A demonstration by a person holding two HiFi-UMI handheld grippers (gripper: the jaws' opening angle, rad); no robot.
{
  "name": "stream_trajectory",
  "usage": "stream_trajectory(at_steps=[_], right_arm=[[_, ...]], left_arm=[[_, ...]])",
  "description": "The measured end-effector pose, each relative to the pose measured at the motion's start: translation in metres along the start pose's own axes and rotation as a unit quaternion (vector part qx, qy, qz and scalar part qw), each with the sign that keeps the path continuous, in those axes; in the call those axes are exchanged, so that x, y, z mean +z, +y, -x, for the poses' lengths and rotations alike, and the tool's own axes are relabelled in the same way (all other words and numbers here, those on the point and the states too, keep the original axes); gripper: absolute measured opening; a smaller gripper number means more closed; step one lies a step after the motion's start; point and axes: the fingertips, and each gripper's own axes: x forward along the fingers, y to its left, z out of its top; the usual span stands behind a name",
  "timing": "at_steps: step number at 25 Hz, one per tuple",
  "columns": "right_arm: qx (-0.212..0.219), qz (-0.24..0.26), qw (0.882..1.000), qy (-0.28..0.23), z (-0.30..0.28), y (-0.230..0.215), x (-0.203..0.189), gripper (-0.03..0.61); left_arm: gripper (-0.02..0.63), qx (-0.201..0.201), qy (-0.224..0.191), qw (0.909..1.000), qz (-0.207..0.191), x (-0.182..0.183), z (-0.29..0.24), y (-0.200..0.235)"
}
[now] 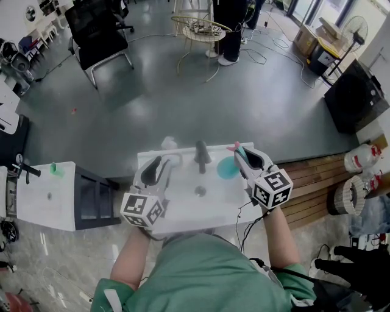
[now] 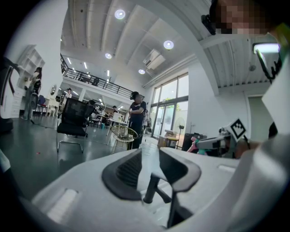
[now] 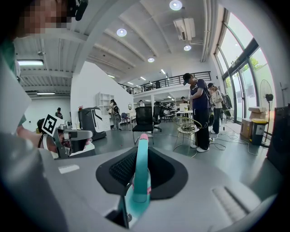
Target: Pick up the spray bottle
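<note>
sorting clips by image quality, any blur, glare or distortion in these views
Head view: the white sink top is overexposed, detail washed out. Left gripper view: heavy fisheye, near jaws soft, the clear bottle between them barely visible. Right gripper view: fisheye too, ceiling lights blown out.

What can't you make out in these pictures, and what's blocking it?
- Bottle, left gripper view: clear, so its edges fade between the pads of the left tool; head view shows only its white top past the tool.
- Teal item clamped in the right tool, right gripper view: lower end hidden by the tool's body, so its kind is unclear.
- Dark upright piece, head view: too small to identify.
</note>
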Motion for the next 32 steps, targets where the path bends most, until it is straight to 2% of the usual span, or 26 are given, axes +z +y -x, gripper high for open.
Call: stream_trajectory(at_steps=[32], right_arm=[[-0.001, 0.003, 1.000, 0.001, 0.0003, 0.0006, -0.0038, 0.064]], left_arm=[[0.117, -0.003, 0.002, 1.0000, -0.003, -0.0026, 0.0006, 0.0001]])
